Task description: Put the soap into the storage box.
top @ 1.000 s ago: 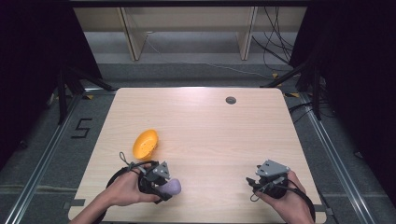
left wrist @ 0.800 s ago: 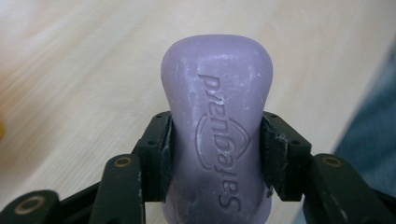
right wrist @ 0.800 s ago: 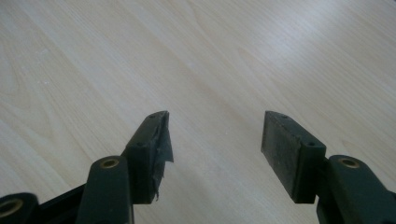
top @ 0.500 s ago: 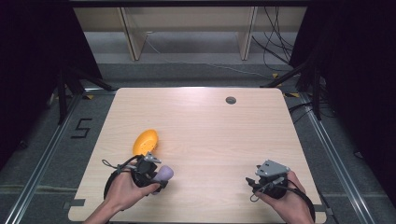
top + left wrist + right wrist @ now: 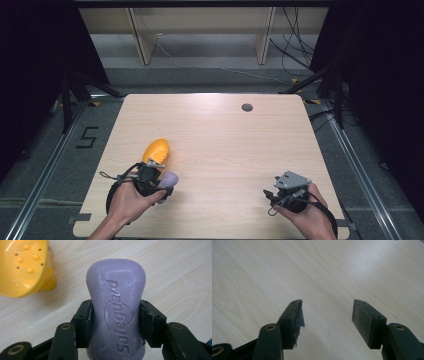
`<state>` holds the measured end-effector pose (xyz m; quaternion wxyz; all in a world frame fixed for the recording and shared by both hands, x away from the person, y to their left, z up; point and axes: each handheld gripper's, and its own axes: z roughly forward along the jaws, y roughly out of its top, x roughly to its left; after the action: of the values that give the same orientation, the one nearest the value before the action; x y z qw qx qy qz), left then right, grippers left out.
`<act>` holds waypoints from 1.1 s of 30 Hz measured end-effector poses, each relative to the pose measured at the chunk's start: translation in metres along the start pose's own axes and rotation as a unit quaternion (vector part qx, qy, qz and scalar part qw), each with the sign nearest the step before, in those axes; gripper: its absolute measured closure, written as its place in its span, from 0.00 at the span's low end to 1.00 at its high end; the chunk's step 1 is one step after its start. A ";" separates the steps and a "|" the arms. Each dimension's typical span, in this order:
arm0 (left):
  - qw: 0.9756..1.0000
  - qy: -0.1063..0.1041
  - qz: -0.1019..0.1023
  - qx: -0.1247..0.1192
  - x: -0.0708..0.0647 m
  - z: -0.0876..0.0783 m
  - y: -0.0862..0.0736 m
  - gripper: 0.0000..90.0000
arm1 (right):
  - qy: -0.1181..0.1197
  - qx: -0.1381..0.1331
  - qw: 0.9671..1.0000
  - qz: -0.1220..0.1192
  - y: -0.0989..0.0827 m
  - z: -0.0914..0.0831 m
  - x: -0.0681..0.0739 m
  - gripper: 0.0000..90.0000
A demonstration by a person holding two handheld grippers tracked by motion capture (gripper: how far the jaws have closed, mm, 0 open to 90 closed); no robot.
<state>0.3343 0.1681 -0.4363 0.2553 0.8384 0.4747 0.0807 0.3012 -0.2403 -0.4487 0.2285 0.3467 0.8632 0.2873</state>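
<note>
Soap bar, purple, sits clamped in the left tool beside a yellow soap dish. Right tool rests apart, holding nothing. Next, likely, the bar goes over the dish for release.

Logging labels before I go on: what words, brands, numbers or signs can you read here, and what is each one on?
"Safeguard", pressed into the purple soap bar clamped in the left gripper, above a shield outline.
"5", marked in dark tape on the floor left of the table.
The yellow soap dish carries no readable text.
</note>
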 end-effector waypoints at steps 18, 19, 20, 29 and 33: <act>0.998 0.029 -0.047 -0.026 0.017 -0.009 0.005 0.54 | 0.001 -0.001 1.000 0.000 0.000 0.000 0.000 0.46; 0.998 0.033 -0.046 -0.025 0.018 -0.009 0.005 0.54 | 0.001 -0.001 1.000 0.000 0.000 0.000 0.000 0.46; 0.998 0.033 -0.047 -0.025 0.020 -0.010 0.006 0.54 | 0.001 -0.002 1.000 0.001 0.000 0.000 0.000 0.46; 0.997 0.037 -0.061 -0.027 0.027 -0.012 0.009 0.54 | 0.002 -0.001 1.000 0.000 0.000 0.000 0.000 0.46; 0.997 0.040 -0.055 -0.024 0.032 -0.014 0.013 0.54 | 0.002 -0.001 1.000 0.001 0.000 0.000 0.000 0.46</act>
<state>0.3558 0.1948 -0.4211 0.2604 0.8010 0.5276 0.1111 0.3012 -0.2402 -0.4488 0.2270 0.3463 0.8630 0.2894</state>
